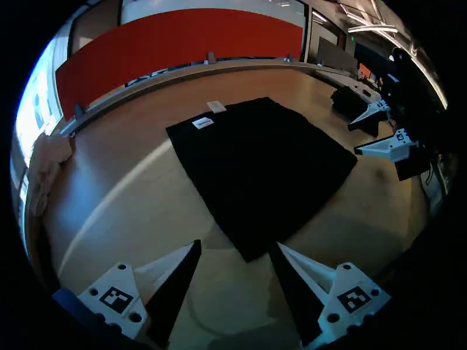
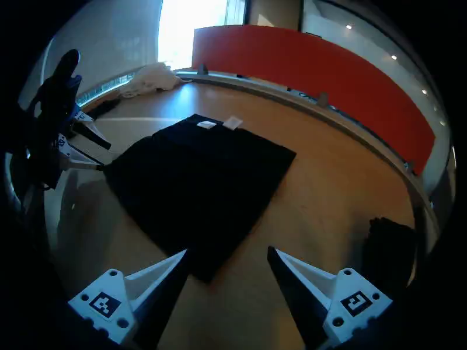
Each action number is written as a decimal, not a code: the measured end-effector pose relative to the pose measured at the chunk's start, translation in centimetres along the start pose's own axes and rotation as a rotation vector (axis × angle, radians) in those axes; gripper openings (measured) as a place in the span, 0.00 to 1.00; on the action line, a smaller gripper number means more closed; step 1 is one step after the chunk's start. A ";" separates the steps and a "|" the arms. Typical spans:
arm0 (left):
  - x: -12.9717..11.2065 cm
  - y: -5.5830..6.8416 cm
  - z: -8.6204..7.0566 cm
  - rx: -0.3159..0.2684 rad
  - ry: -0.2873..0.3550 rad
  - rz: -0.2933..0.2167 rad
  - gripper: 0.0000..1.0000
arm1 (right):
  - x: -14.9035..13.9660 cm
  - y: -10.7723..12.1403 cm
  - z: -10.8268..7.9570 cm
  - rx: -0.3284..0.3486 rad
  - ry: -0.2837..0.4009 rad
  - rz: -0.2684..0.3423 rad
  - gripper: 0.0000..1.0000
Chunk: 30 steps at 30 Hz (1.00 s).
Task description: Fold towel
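A black towel [image 1: 262, 169] lies spread flat on the wooden table [image 1: 134, 192], with a white label [image 1: 203, 122] near its far corner. My left gripper [image 1: 234, 245] is open, and the towel's near corner lies just between its fingertips. Across the towel, my right gripper [image 1: 353, 139] is open at the opposite corner. In the right gripper view the towel [image 2: 198, 181] reaches down to the right gripper [image 2: 227, 249], its corner beside the left finger. The left gripper [image 2: 107, 157] shows at the towel's far-left corner, held by a person's hand.
A red partition [image 1: 175, 46] runs along the table's back edge. A pale cloth heap [image 2: 152, 76] sits at one end of the table. A dark stack of folded cloth [image 2: 388, 245] rests near the right gripper. A small white tag [image 1: 216, 106] lies beside the towel.
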<state>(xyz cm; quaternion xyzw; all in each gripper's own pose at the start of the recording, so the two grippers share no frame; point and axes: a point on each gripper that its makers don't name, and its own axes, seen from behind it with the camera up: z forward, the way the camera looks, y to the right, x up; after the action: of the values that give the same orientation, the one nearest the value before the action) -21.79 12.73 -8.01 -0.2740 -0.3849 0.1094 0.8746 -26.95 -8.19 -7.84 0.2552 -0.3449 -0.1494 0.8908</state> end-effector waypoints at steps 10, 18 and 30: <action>-0.8 1.0 0.7 -0.012 -0.024 0.003 0.85 | -2.0 -0.7 0.4 0.022 -0.029 -0.005 0.95; -1.1 1.5 0.9 -0.011 -0.033 0.007 0.85 | -2.5 -0.9 0.5 0.037 -0.038 0.001 0.88; -1.1 1.1 1.0 0.021 -0.038 -0.017 0.73 | -2.9 -1.7 0.7 0.067 -0.043 -0.005 0.68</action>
<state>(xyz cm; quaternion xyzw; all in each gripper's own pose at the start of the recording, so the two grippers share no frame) -23.25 13.55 -8.75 -0.2591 -0.4027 0.1112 0.8708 -29.69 -8.57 -9.92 0.2826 -0.3683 -0.1455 0.8737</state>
